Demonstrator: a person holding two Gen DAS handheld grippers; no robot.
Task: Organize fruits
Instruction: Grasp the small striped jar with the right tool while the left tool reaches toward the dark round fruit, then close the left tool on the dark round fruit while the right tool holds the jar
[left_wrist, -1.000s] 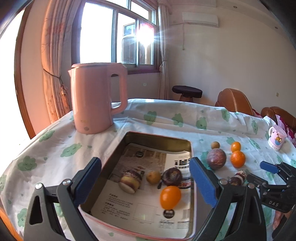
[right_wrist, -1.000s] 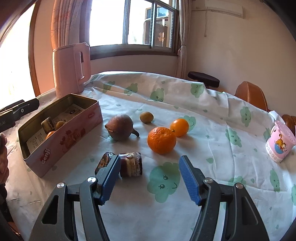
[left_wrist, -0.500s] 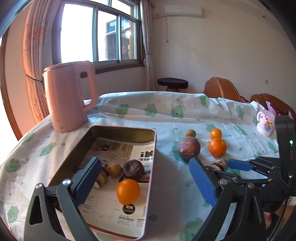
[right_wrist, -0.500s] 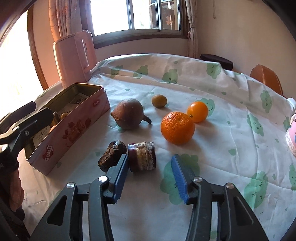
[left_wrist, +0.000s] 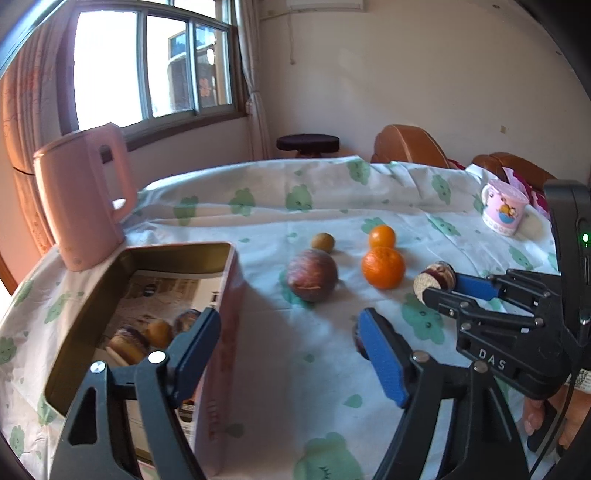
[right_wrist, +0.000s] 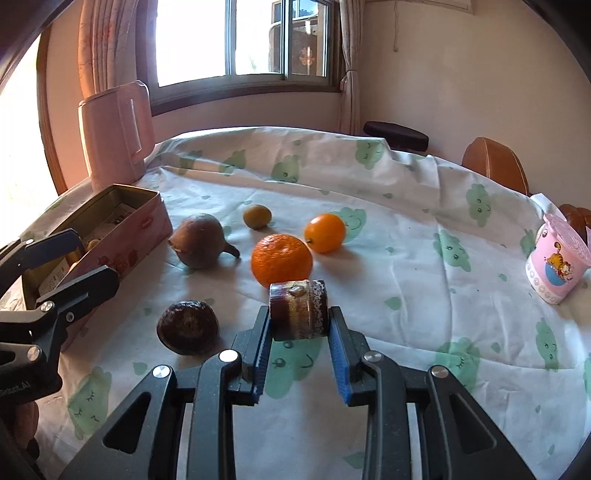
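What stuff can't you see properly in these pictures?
- Fruit in the tin: left wrist view, blurred and partly behind the left gripper; right wrist view, mostly hidden by the tin's wall.
- Dark fruit: in the left wrist view, nearly all behind the left gripper's blue pad.
- Cut piece in the right gripper: the sides under the pads are covered.
- Hand: cut off by the edge.
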